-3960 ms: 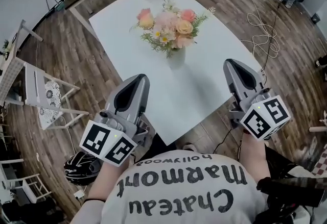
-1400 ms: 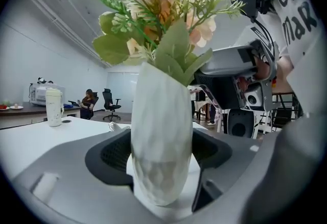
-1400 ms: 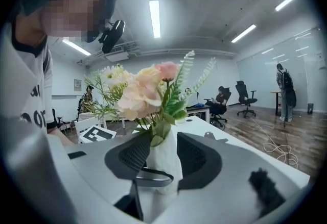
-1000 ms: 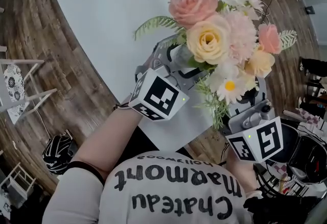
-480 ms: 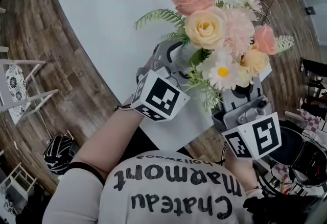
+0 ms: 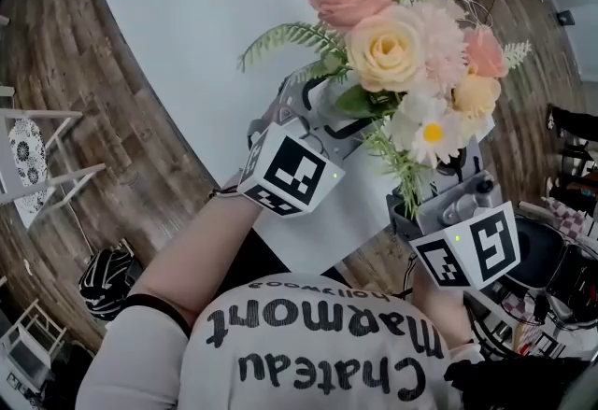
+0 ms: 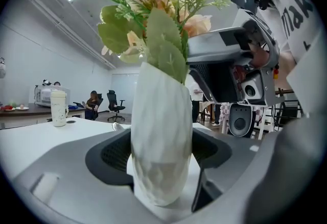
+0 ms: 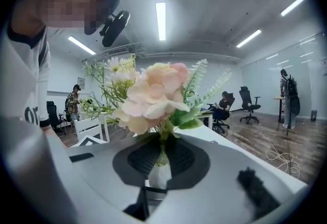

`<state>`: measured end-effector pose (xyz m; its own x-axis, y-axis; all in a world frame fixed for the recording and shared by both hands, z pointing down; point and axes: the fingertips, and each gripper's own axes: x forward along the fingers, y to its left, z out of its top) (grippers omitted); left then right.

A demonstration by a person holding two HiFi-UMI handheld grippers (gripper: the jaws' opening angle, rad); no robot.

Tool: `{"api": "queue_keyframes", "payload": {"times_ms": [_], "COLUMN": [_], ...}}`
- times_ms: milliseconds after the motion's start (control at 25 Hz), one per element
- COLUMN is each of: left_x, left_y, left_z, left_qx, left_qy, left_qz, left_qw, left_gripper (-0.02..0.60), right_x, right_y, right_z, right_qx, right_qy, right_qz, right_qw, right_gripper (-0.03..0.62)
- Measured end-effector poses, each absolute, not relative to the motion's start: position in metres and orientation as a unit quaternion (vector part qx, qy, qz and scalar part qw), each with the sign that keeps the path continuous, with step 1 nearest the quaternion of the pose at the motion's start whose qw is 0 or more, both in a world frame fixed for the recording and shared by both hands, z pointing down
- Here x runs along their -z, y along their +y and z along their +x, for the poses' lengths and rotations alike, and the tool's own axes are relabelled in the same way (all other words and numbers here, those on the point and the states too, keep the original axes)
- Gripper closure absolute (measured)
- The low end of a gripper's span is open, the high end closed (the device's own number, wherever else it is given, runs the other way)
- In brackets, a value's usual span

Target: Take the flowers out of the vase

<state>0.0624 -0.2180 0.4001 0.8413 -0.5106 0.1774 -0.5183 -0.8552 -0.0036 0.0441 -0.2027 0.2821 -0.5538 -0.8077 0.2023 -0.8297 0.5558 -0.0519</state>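
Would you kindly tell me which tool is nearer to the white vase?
Left. The left tool clamps the vase around its body. The right tool, whose jaws have just been closing, grips the flower stems between them, above the vase's mouth.

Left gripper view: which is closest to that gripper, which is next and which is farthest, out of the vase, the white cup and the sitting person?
1. vase, held right between the jaws.
2. white cup, farther off on the left.
3. sitting person, far back, also left.

White vase, pink-and-cream flowers (green leaves), white table.
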Motion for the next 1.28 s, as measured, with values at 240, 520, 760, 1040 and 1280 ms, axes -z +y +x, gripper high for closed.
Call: {"api": "queue_keyframes", "payload": {"times_ms": [240,520,760,1040,1280], "left_x": [-0.402,-0.399,-0.406,-0.369,-0.401], "left_y": [-0.217,-0.227,-0.222,-0.216,-0.233], "left_z": [0.065,0.064,0.062,0.063,0.057], "left_qx": [-0.083,-0.083,-0.084,-0.075,-0.085], "left_qy": [-0.269,-0.273,-0.271,-0.277,-0.267], "left_qz": [0.959,0.958,0.958,0.958,0.96], "left_qw": [0.022,0.026,0.026,0.008,0.021], "left_gripper": [0.223,0.224,0.222,0.221,0.219], "right_x": [-0.274,-0.239,-0.222,-0.159,-0.172], "right_y": [-0.201,-0.21,-0.205,-0.185,-0.2], "right_z": [0.048,0.056,0.057,0.066,0.069], "right_qx": [-0.078,-0.07,-0.059,-0.032,-0.032], "right_qy": [-0.879,-0.876,-0.874,-0.873,-0.866], "right_qz": [0.468,0.478,0.482,0.483,0.494], "right_qw": [0.046,-0.004,-0.026,-0.067,-0.074], "right_gripper": [0.557,0.557,0.557,0.557,0.557]}}
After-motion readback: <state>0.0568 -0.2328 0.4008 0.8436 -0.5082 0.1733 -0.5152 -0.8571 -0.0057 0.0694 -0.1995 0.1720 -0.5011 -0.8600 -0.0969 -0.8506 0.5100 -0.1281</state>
